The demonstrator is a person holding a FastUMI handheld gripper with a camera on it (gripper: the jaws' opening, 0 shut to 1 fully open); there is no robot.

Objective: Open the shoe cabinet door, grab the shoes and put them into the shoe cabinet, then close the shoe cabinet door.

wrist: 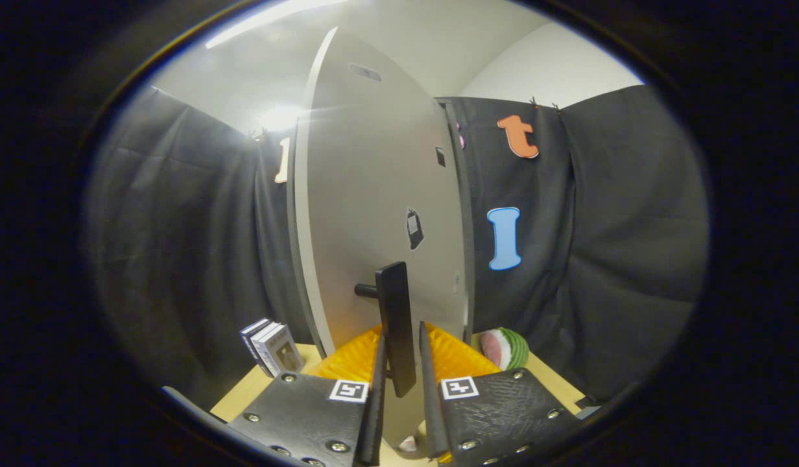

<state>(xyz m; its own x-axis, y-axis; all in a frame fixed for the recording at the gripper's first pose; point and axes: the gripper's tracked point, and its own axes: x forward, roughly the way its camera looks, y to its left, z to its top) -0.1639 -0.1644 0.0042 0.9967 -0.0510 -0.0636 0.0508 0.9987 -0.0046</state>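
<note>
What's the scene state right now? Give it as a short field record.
tongs: fingers straddle the door handle, gap on each side, not clamped
door handle: dark upright bar on a short post, between the fingers
cabinet door: pale panel, swung out, seen nearly edge-on
books: small stack standing on the table, beyond the fingers
watermelon slice toy: lying beside the door's foot
table: light wood
shoes: cannot tell

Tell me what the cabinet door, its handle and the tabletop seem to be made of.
Door: probably painted or laminated board, a smooth pale matte face with a soft glare.
Handle: a dark matte bar on a stub, metal or plastic, can't tell; it sits between the gripper fingers.
Tabletop: light wood or wood-look laminate, an even tan.
</note>
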